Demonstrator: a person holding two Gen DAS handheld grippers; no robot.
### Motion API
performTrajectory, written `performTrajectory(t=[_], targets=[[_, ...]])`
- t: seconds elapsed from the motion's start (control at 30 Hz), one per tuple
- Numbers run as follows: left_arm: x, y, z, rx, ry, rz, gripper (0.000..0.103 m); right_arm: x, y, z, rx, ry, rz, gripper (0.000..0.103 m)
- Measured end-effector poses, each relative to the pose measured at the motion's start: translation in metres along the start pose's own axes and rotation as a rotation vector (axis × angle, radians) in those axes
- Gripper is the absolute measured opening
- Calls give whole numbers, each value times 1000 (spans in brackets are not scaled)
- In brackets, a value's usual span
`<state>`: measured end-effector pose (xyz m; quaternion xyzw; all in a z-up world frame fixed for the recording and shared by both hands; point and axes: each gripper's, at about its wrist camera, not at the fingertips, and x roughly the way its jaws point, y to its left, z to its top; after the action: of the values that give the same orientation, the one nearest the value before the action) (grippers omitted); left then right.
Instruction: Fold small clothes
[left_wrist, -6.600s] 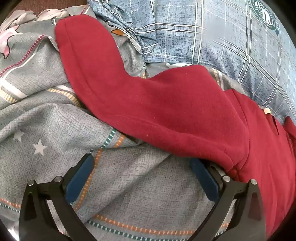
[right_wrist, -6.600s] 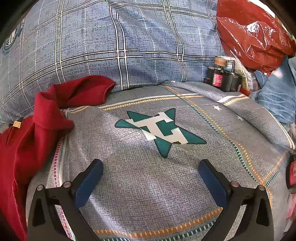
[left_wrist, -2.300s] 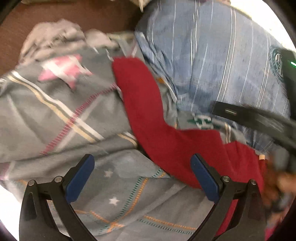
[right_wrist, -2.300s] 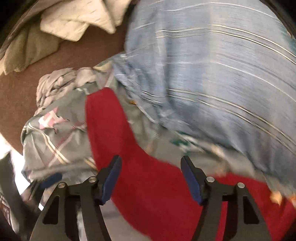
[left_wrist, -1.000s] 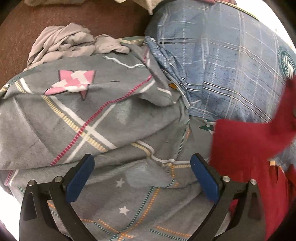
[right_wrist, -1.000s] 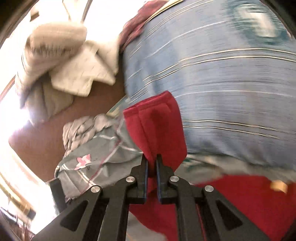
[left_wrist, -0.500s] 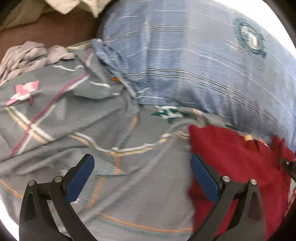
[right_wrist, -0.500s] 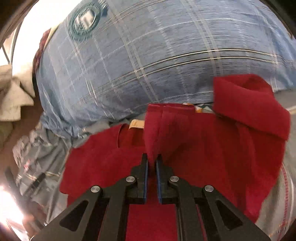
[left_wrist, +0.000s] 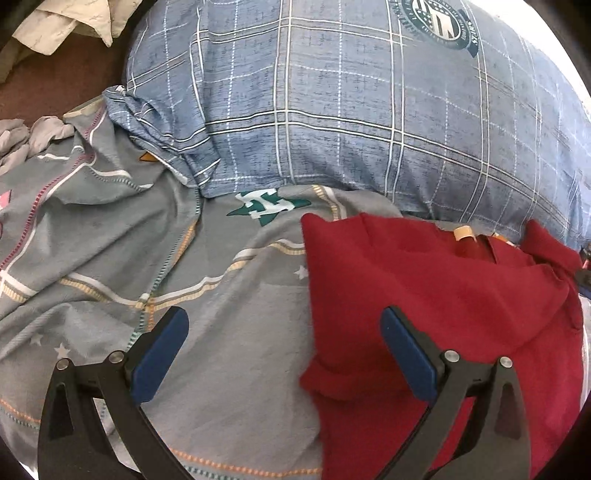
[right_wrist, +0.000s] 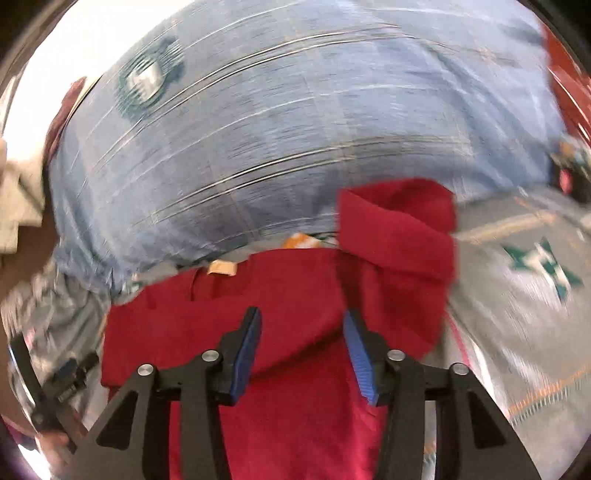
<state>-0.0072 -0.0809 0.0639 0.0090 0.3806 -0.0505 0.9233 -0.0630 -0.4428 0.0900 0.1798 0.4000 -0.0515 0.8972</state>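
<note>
A small red garment (left_wrist: 436, 295) lies on the grey patterned bedsheet (left_wrist: 221, 314), one sleeve folded across its body. My left gripper (left_wrist: 284, 350) is open and empty, its right finger over the garment's left edge. In the right wrist view the red garment (right_wrist: 295, 302) lies under my right gripper (right_wrist: 303, 343), which is open and holds nothing. Its other sleeve (right_wrist: 399, 221) is folded over at the upper right. The view is blurred by motion.
A big blue plaid pillow (left_wrist: 351, 110) lies behind the garment and also shows in the right wrist view (right_wrist: 277, 129). Crumpled grey cloth (left_wrist: 22, 136) and pale cloth (left_wrist: 66, 22) lie at the far left by a brown surface.
My right gripper carried the left sleeve across the garment, then opened and let it go. The left gripper stayed open and swung right toward the garment.
</note>
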Motion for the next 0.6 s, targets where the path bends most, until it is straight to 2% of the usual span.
performTrajectory(t=[0.07, 0.1, 0.2, 0.43, 0.53, 0.6], targets=[[4, -4, 0, 18, 10, -10, 103, 21, 15, 1, -66, 31, -13, 42], [6, -8, -1, 35, 21, -16, 103, 32, 17, 1, -75, 53, -19, 37], [8, -11, -3, 56, 35, -44, 103, 63, 8, -8, -69, 159, -83, 33], [1, -16, -1, 50, 67, -147, 103, 47, -1, -21, -95, 110, -19, 36], [-11, -28, 11, 58, 23, -134, 103, 44, -7, -16, -65, 125, 12, 38], [-16, -42, 18, 87, 8, -150, 103, 42, -7, -9, -56, 139, 28, 45]])
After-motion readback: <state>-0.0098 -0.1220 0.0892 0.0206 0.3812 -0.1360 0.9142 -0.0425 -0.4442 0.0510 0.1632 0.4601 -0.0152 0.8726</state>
